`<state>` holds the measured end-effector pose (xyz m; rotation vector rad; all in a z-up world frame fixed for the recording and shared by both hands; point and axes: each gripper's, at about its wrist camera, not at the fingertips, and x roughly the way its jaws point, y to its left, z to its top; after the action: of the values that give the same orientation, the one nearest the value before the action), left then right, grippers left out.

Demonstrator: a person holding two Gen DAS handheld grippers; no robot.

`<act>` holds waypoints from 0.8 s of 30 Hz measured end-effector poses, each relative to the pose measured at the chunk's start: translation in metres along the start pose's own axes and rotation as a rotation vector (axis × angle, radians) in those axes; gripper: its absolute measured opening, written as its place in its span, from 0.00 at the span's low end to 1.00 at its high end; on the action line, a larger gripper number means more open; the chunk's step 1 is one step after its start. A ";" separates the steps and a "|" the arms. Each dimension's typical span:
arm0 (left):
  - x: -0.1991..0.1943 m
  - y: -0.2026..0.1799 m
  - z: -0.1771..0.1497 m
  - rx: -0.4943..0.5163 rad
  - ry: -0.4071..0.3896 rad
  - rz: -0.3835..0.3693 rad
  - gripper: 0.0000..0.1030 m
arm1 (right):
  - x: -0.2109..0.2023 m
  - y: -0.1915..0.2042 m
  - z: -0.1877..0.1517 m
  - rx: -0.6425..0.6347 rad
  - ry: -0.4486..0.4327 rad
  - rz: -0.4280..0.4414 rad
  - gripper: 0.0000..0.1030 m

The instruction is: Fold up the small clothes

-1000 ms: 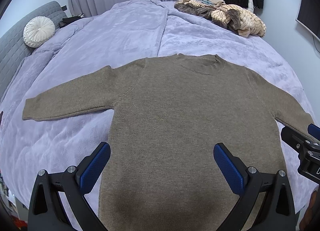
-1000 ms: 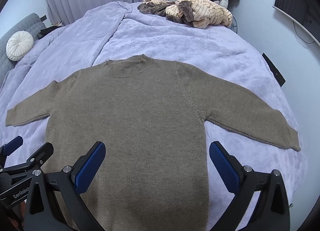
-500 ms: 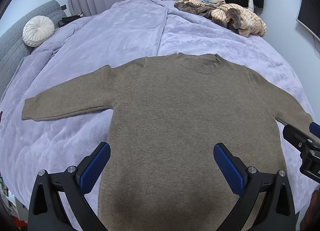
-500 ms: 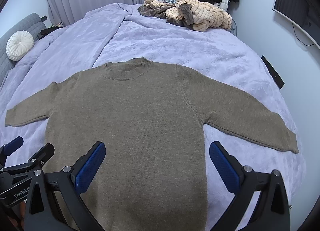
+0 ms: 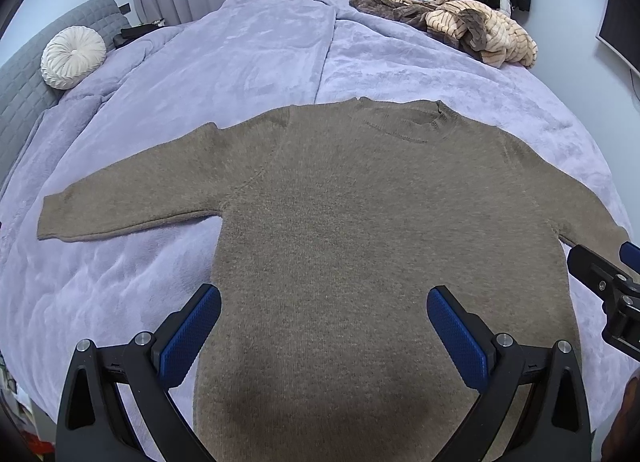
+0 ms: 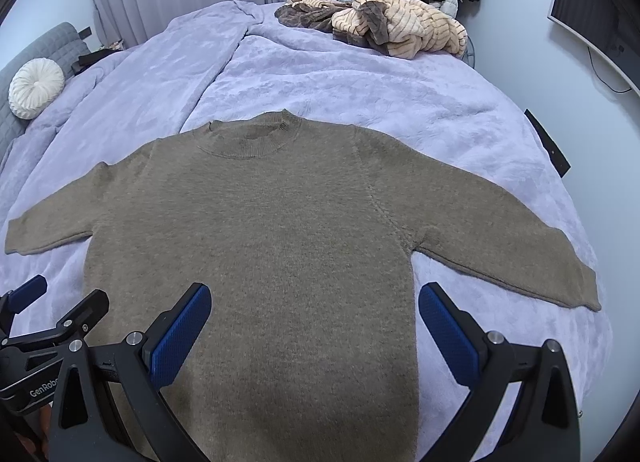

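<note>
While both tongs hover with their blue pads spread wide and gripping nothing, a brown sweater [image 5: 360,222] lies flat, sleeves outstretched, on a lavender bed [image 5: 240,62]. Left tongs [image 5: 324,336] and right tongs [image 6: 314,332] hang side by side above its hem. Heaped clothes [image 6: 384,28] sit at the far edge.

one sweater [image 5: 360,222]; one round cushion [image 5: 73,57]; two tongs [image 5: 324,332] [image 6: 314,326] (both open)
</note>
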<state>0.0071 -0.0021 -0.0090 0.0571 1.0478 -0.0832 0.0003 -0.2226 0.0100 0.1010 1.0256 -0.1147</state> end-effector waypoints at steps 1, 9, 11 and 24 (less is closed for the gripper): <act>0.002 0.000 0.001 0.001 0.002 0.000 1.00 | 0.002 0.001 0.001 0.000 0.001 -0.002 1.00; 0.024 0.002 0.010 0.005 0.032 -0.006 1.00 | 0.024 0.006 0.011 -0.002 0.013 -0.003 1.00; 0.032 0.004 0.013 0.001 0.045 -0.009 1.00 | 0.031 0.007 0.012 -0.001 0.022 -0.004 1.00; 0.074 0.037 0.031 -0.060 0.108 -0.047 1.00 | 0.076 0.012 0.027 0.017 0.090 0.012 1.00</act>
<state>0.0745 0.0293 -0.0575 -0.0179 1.1594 -0.0915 0.0639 -0.2181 -0.0409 0.1291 1.1143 -0.1087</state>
